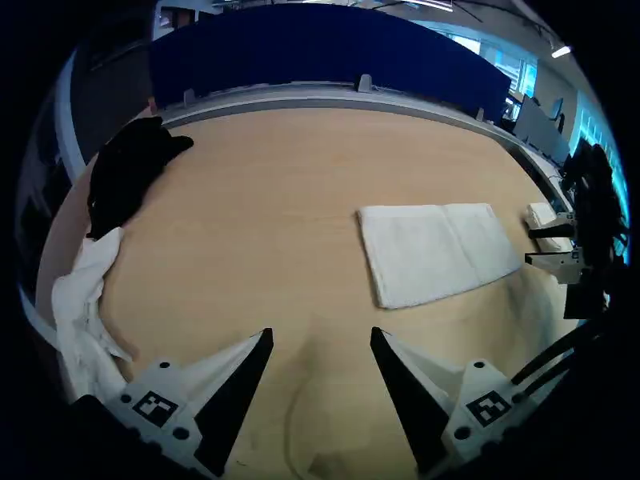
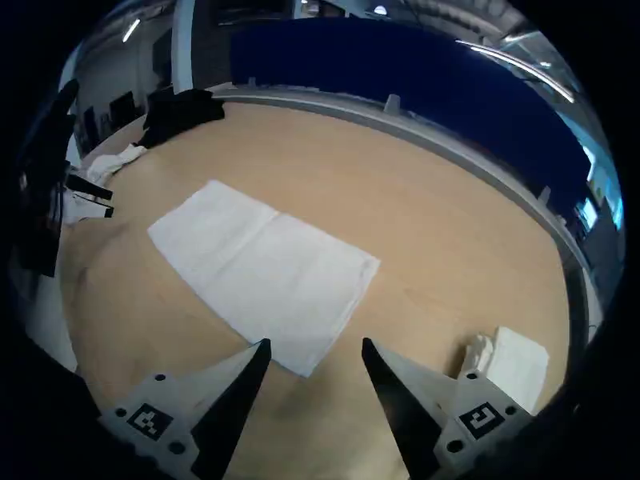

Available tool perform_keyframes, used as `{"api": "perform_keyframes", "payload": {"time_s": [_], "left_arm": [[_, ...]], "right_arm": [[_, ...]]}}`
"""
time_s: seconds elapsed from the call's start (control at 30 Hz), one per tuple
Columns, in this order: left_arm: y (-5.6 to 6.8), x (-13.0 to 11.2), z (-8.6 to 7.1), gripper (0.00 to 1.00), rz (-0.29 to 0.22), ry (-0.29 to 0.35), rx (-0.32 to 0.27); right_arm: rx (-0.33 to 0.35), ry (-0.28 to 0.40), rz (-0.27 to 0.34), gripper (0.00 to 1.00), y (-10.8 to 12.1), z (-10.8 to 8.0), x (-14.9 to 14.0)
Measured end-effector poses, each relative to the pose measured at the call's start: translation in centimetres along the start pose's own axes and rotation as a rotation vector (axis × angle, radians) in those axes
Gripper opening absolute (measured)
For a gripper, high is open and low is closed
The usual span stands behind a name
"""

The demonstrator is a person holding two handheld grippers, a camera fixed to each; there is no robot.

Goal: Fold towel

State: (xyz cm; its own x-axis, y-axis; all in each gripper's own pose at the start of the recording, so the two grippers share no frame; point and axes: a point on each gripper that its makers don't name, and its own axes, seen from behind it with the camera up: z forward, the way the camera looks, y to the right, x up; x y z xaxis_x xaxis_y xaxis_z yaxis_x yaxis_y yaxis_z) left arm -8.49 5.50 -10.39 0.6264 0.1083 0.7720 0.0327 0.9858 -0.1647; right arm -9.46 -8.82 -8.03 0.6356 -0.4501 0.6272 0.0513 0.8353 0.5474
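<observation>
Towel (image 2: 260, 268): white, folded into a flat oblong with one crease across it, laid on the wooden table (image 2: 448, 216); it is seen at centre in the right gripper view and at 3 o'clock in the left gripper view. Left gripper (image 1: 321, 331) and right gripper (image 2: 314, 342): fingers spread wide, nothing held. A black cloth (image 1: 128, 172) at 10 o'clock and a crumpled white cloth (image 1: 80, 296) at 8 o'clock are noted in the left gripper view, and a small folded cloth (image 2: 516, 364) at 4 o'clock in the right gripper view.
</observation>
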Motion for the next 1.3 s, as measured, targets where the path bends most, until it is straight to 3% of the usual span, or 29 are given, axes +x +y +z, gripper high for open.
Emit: {"api": "perform_keyframes", "payload": {"time_s": [0.5,1.07,1.17,1.3], "left_arm": [[-1.2,-1.8,-1.2,0.9,-0.017,-0.012,0.026],[-1.4,-2.0,-2.0,0.9,-0.026,-0.01,0.029],[-1.5,-2.2,-2.0,0.9,-0.027,-0.011,0.03],[-1.5,-2.3,-2.0,0.9,-0.026,-0.012,0.031]], "right_arm": [[0.041,-0.057,-0.002,0.77,-1.1,1.4,-3.2],[0.08,-0.072,-0.022,0.13,-1.6,1.9,-3.9],[0.08,-0.07,-0.018,0.07,-1.7,2.0,-3.8],[0.08,-0.063,-0.016,0.04,-1.6,1.9,-3.4]]}}
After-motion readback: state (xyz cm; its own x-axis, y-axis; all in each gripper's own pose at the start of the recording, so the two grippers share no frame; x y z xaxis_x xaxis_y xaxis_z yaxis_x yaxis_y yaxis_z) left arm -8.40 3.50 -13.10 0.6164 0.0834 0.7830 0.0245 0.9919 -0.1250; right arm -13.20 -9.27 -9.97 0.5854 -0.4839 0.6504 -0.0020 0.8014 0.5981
